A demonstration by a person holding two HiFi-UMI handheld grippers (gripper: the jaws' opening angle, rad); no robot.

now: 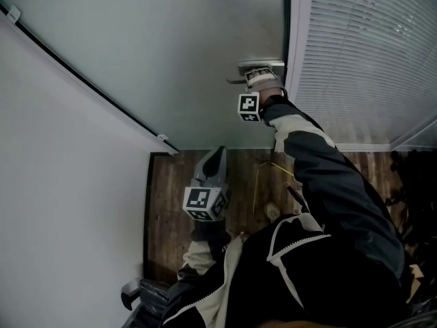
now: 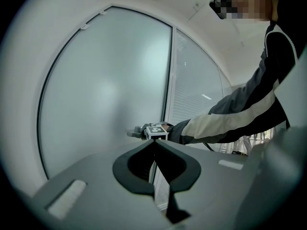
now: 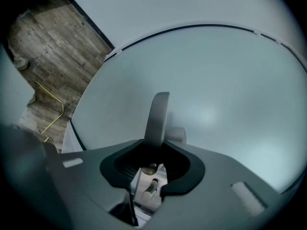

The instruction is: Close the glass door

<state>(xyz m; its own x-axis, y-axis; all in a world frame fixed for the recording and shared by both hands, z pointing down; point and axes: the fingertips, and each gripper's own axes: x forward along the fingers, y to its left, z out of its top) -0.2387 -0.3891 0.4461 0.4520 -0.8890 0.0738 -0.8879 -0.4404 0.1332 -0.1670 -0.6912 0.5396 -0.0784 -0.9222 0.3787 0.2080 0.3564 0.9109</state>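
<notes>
The frosted glass door [image 1: 171, 46] fills the upper part of the head view, and its metal handle [image 3: 158, 115] sits at the door's right edge, beside the window blinds [image 1: 369, 53]. The right gripper [image 1: 259, 77] is clamped on that handle. The left gripper [image 1: 218, 157] hangs below the door over the wooden floor [image 1: 167, 203], its jaws together and empty.

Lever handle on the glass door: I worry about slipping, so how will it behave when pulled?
Probably stiff: the lever handle looks like solid metal. Its smooth finish may slide in the right gripper, whose jaws close on it. The large frosted glass door likely swings heavily, not flexing.
</notes>
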